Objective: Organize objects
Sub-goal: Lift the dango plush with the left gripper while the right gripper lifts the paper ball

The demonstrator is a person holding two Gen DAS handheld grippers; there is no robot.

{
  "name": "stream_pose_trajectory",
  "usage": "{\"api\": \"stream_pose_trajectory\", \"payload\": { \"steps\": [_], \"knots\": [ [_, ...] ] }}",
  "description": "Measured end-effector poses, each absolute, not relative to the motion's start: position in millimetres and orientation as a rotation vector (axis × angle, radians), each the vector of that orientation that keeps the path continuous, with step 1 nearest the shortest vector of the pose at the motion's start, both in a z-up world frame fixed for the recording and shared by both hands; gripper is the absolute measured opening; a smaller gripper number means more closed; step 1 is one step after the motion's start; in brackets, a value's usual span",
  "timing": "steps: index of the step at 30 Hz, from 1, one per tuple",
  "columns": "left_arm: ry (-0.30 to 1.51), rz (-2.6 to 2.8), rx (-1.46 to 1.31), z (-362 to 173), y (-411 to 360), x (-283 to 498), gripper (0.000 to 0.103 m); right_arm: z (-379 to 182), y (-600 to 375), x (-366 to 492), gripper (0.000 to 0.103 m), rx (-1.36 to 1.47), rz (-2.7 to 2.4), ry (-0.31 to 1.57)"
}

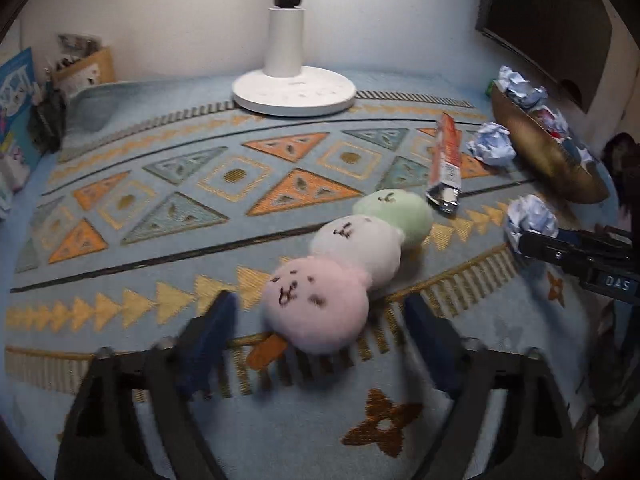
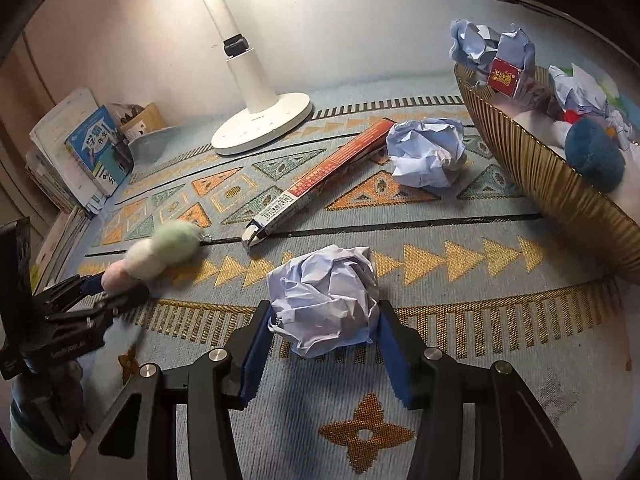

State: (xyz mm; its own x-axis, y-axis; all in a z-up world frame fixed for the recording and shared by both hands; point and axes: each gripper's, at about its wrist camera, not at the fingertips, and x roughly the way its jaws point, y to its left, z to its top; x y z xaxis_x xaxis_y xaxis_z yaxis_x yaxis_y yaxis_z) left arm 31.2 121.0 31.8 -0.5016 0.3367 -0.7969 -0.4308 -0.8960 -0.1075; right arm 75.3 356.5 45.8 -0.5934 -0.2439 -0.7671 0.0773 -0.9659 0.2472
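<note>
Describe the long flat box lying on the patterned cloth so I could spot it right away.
Start at the white lamp base on the blue patterned cloth. Toward the gold ribbed bowl lies the long box, slanting, its far end beside a crumpled paper ball. It is the only straight, rigid item there: orange-red on top, white barcoded near end.

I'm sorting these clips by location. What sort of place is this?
Probably a home room, perhaps a study corner: a patterned rug, a white fan base and stacked books against the wall.
</note>
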Motion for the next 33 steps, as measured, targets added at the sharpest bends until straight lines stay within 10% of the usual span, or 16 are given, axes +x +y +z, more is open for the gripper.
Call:
{"api": "stream_pose_trajectory", "payload": {
  "steps": [8, 10, 12, 14, 21, 29, 33],
  "knots": [
    [0.119, 2.313, -1.231, 27, 130, 15, 0.102, 44, 345, 78, 0.058, 1.328, -2.681, -0.181],
    [0.197, 2.355, -1.224, 25, 139, 14, 0.089, 43, 343, 78, 0.06, 1.33, -2.681, -0.161],
    [0.261, 2.405, -1.2, 26, 144, 12, 0.052, 43, 344, 78, 0.063, 1.332, -2.681, -0.165],
    [0.222, 2.436, -1.213, 29, 140, 5, 0.047, 43, 347, 78, 0.065, 1.331, -2.694, -0.181],
    [-0.108, 2.63, -1.265, 26, 94, -8, 0.047, 43, 356, 78, 0.067, 1.322, -2.685, -0.261],
    [0.126, 2.568, -1.268, 20, 126, -3, 0.083, 43, 354, 80, 0.069, 1.321, -2.693, -0.259],
    [0.121, 2.607, -1.257, 22, 124, 0, 0.08, 43, 354, 80, 0.069, 1.321, -2.697, -0.249]
  ]
}}
